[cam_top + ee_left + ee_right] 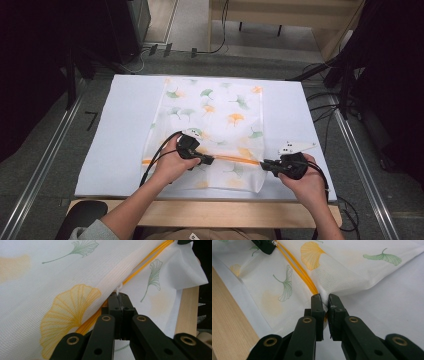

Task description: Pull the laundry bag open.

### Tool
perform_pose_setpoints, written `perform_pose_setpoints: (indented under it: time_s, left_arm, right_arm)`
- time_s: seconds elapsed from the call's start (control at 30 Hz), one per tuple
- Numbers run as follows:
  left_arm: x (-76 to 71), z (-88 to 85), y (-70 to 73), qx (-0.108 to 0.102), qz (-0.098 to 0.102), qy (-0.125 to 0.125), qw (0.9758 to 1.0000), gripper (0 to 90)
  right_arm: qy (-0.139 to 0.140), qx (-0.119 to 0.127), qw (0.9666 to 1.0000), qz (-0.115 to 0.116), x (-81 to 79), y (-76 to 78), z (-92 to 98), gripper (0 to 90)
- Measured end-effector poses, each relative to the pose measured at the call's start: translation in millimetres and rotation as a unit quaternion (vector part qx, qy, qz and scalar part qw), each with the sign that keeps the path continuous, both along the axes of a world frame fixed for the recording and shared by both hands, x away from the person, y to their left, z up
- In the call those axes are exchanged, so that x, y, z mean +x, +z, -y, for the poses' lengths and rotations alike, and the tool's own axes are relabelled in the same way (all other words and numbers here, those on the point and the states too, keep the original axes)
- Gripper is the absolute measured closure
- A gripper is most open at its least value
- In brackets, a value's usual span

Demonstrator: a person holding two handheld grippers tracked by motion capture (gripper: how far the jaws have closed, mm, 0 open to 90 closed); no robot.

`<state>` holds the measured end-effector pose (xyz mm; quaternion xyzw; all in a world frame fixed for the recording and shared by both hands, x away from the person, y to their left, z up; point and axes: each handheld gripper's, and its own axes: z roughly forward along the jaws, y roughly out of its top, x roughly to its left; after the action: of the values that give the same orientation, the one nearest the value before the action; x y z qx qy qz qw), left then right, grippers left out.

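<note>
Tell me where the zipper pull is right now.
The white zipper pull is pinched in the left gripper, partway along the orange zipper of the leaf-print bag, near the table's front edge.

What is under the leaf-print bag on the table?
The leaf-print bag lies on a white sheet that covers the wooden table. Anything inside the bag, or beneath its middle, is hidden by the fabric.

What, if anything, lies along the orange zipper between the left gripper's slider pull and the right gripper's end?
Nothing visible. The left gripper pinches the white zipper pull, the right gripper holds the mesh bag's edge, and the orange zipper between runs bare.
</note>
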<state>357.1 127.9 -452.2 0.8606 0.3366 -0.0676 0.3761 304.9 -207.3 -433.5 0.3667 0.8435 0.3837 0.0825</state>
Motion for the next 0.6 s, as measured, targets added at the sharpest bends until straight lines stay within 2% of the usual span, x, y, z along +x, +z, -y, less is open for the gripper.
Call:
perform_pose_setpoints:
  time_s: [0.27, 0.37, 0.6]
  left_arm:
    - [0.7, -0.5, -0.6, -0.003, -0.002, -0.001, 1.0, 90.0]
    - [0.7, -1.9, -0.4, 0.01, -0.005, -0.001, 0.9999, 90.0]
    - [2.7, -18.6, 4.2, 0.021, -0.008, 0.007, 0.9997, 90.0]
  right_arm:
    - [0.0, -0.002, 1.0, -0.001, -0.3, 0.1, -0.5, 85.9]
    - [0.002, -0.001, 1.0, 0.0, -0.4, 0.2, -0.7, 85.9]
    - [0.002, -0.002, 1.0, 0.001, -0.1, -0.2, -0.7, 85.9]
